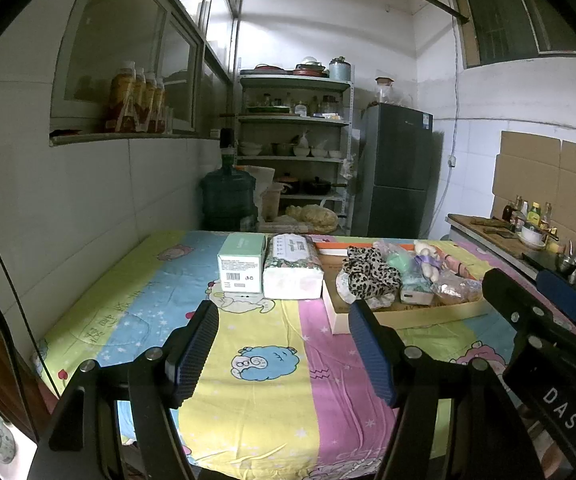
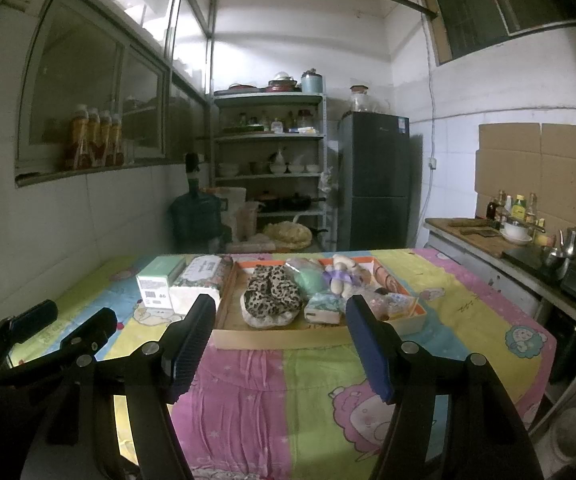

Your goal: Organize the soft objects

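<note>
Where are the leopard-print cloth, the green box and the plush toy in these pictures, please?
leopard-print cloth (image 2: 272, 293): right wrist view, middle of its folds.
green box (image 1: 241, 263): left wrist view, front face.
plush toy (image 2: 342, 276): right wrist view, its body.

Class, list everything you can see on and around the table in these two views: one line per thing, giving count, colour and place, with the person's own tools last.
tablecloth: one, striped cartoon print, covering the table.
tray: one, cardboard, mid table.
leopard cloth: one, tan and black, in the tray.
plush doll: one, cream with purple, in the tray.
green box: one, mint and white, left of the tray.
tissue pack: one, floral and white, between box and tray.
water jug: one, dark green, on the floor behind.
shelf rack: one, grey, back wall.
fridge: one, dark, beside the rack.
left tool: one, black, open, empty.
right tool: one, black, open, empty.
</note>
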{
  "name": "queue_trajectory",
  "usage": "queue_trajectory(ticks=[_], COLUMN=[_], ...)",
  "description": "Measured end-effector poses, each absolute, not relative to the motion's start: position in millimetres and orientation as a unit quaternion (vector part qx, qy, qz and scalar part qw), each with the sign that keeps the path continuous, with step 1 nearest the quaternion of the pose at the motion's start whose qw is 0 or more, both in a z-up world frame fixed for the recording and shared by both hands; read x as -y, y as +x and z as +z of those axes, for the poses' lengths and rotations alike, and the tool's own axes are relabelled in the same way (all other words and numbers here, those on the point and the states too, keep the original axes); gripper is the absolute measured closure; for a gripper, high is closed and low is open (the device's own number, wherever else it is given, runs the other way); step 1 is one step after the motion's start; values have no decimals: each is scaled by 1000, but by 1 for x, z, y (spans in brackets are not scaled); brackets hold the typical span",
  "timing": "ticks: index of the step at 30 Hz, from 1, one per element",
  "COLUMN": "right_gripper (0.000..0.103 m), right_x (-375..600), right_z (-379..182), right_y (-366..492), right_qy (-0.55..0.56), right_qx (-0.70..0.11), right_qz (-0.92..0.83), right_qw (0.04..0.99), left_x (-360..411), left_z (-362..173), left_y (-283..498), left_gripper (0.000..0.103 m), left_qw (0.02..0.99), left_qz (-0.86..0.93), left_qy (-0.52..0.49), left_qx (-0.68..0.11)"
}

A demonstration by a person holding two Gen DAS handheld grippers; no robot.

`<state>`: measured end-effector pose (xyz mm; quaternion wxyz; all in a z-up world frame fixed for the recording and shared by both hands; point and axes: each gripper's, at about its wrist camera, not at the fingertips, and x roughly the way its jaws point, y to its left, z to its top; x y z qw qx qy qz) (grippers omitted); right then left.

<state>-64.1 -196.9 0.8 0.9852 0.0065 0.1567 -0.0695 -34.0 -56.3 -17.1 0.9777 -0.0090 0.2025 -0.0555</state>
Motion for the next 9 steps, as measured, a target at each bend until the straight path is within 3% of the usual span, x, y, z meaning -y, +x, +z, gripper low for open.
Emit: queue_trajectory(ticks=[9], right_gripper=[34], right_x=[196], right_z=[0], right_y=[-65], right_qy=[7], right_qx=[-157], right_qz=[-70], right_qw=[985], left_x=[58], left_z=[-16], left_y=[-30], left_gripper=[36], left_qw=[978], left_qz=[-50], left_qy=[-6], left_qx=[-202])
